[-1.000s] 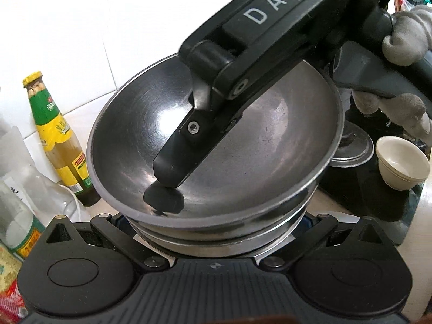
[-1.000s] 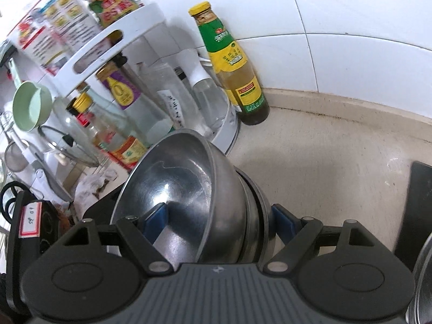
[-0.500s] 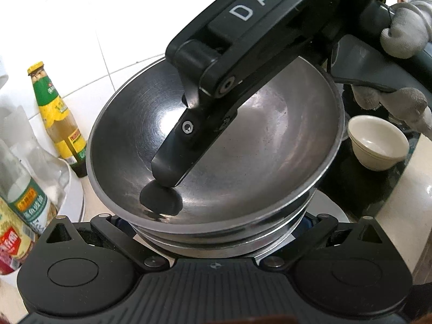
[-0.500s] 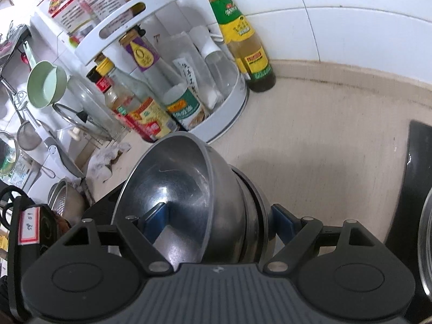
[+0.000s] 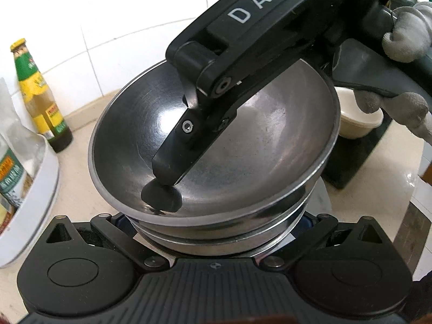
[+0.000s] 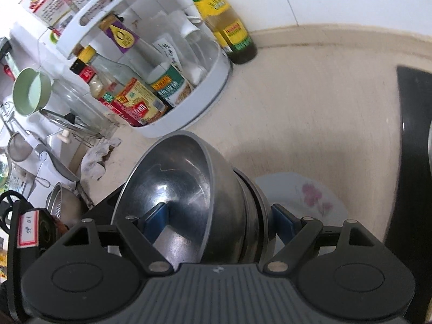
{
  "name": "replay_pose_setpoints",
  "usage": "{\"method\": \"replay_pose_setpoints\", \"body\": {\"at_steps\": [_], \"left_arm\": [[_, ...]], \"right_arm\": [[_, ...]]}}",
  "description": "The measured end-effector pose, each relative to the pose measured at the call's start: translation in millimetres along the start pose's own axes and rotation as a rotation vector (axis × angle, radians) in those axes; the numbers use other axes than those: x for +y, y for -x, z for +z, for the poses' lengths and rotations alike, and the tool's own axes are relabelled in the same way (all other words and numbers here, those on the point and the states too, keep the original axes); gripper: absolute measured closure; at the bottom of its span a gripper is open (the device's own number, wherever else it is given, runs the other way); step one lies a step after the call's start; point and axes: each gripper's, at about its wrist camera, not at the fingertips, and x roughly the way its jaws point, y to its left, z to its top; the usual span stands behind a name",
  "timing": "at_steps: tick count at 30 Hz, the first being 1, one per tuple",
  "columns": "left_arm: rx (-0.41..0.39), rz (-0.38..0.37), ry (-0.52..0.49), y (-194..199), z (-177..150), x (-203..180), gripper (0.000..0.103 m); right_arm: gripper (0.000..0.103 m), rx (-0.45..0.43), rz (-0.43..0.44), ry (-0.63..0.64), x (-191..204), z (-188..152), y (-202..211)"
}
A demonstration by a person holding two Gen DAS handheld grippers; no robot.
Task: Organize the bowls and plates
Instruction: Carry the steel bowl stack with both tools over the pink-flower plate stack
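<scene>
A stack of nested steel bowls (image 5: 243, 140) fills the left wrist view. It sits between my left gripper's (image 5: 216, 216) blue pads, which press on the lower bowls' sides. My right gripper reaches in from the top right. One of its black fingers (image 5: 175, 148) lies inside the top bowl, tip against the wall near the rim. In the right wrist view the same steel bowls (image 6: 183, 189) stand tipped on edge, and my right gripper (image 6: 216, 213) is shut on them. A white floral plate (image 6: 310, 197) lies on the counter just beyond the bowls.
A white turntable rack (image 6: 189, 113) packed with sauce bottles stands to the left, with a green-labelled bottle (image 6: 221, 19) beside it against the tiled wall. A cream cup (image 5: 359, 124) rests on the black stove (image 6: 413, 135) at the right. A gloved hand (image 5: 405, 40) holds the right gripper.
Both grippers have come down toward the counter with the bowls held the same way. The rack looms closer, and the floral plate has come into the right wrist view.
</scene>
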Motion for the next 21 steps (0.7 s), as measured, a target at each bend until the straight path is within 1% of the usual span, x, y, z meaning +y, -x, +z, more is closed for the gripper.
{"method": "replay_pose_setpoints", "body": {"at_steps": [3, 9, 20, 21], "left_arm": [[0.008, -0.009, -0.002, -10, 5, 13, 0.000], [0.017, -0.017, 0.006, -19, 17, 16, 0.000], [0.020, 0.010, -0.007, -34, 29, 12, 0.000], [0.021, 0.012, -0.005, -31, 28, 4, 0.000]], "right_arm": [[0.023, 0.002, -0.008, -0.023, -2, -7, -2], [0.023, -0.001, 0.003, -0.078, -14, -14, -2], [0.023, -0.019, 0.004, -0.096, -31, -18, -6], [0.023, -0.019, 0.004, -0.097, -33, -18, -7]]}}
